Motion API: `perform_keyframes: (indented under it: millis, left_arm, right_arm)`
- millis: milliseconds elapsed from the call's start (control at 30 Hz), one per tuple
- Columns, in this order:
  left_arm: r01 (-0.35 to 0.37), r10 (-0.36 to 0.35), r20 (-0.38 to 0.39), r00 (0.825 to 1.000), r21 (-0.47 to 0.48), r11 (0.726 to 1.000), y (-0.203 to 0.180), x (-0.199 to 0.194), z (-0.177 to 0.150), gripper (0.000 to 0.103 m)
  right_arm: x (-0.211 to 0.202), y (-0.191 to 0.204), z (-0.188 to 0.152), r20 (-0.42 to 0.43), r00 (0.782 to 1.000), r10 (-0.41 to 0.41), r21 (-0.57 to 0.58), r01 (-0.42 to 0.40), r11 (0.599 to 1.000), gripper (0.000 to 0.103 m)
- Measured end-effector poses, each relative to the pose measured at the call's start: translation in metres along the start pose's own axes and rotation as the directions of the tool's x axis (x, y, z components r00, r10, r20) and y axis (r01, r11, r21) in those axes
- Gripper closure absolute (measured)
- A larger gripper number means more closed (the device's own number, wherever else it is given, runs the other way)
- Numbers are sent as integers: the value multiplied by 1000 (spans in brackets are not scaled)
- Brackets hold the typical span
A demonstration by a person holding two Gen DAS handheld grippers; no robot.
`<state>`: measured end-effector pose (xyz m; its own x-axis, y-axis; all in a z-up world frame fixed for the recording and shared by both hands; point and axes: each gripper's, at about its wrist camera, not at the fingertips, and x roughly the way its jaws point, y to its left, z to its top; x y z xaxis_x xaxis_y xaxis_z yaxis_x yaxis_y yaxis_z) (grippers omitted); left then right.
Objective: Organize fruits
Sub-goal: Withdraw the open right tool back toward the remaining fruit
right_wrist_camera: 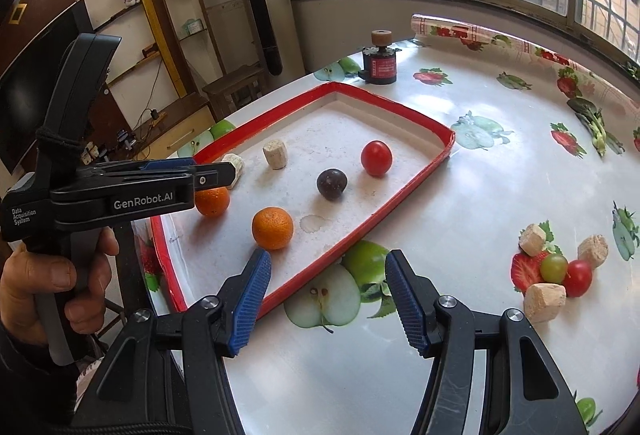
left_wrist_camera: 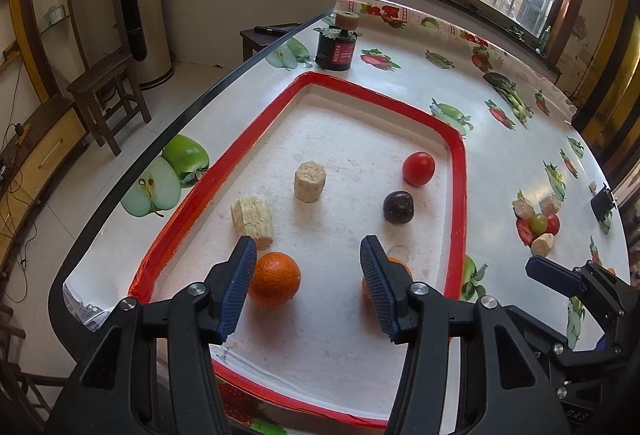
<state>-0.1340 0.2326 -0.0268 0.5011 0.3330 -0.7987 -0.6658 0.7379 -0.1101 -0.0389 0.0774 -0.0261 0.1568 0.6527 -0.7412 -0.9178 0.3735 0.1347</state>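
Over a fruit-print tablecloth (right_wrist_camera: 460,195), two handheld grippers hang above a red-rimmed tray (left_wrist_camera: 456,171) where the sorting goes on. From the left: the left gripper (left_wrist_camera: 308,249), gripped by a person's hand (right_wrist_camera: 52,275), points down over the tray's near end with its jaws parted and nothing between the pads. One orange (left_wrist_camera: 275,279) lies just below and inside its left finger, and a second orange (right_wrist_camera: 272,228) sits partly hidden behind its right finger in that gripper's own view. Beyond them on the tray floor lie two pale cork-like cylinders (left_wrist_camera: 310,181), one of them on its side, then a dark plum (left_wrist_camera: 398,207) and a red tomato (left_wrist_camera: 418,168) toward the right rim. Further right, the right gripper (right_wrist_camera: 326,261) is likewise spread and empty, poised over the tray's near right edge. The fruit not yet in the tray, a green grape (right_wrist_camera: 553,268) and a small red tomato (right_wrist_camera: 577,278) among three more pale blocks, lies on the cloth well to the right of the right gripper's fingers. Judged from this layout, that pile is the right hand's to fetch: it is the nearer hand, and the round fruit offers no long axis to line up on.
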Motion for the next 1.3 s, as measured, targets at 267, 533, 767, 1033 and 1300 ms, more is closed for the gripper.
perform_keyframes:
  millis: [267, 533, 767, 1033, 1300]
  left_arm:
    - [34, -34, 10, 999, 46, 998, -29, -12, -4, 50]
    - [66, -68, 20, 997, 97, 993, -59, -22, -11, 45]
    - [95, -97, 9, 995, 140, 986, -84, -25, -18, 45]
    - [145, -146, -9, 989, 184, 972, -113, -28, -23, 45]
    - [200, -195, -48, 980, 225, 954, -147, -23, -31, 45]
  right_arm:
    - [-25, -28, -14, 21, 999, -42, 56, 41, 998, 42]
    - [-49, -55, -30, 40, 995, -88, 110, 83, 990, 42]
    - [-69, -79, -45, 50, 990, -134, 158, 124, 980, 42]
    - [-91, -109, -65, 48, 981, -190, 219, 175, 960, 41]
    - [-111, -136, -85, 39, 968, -247, 274, 227, 935, 41]
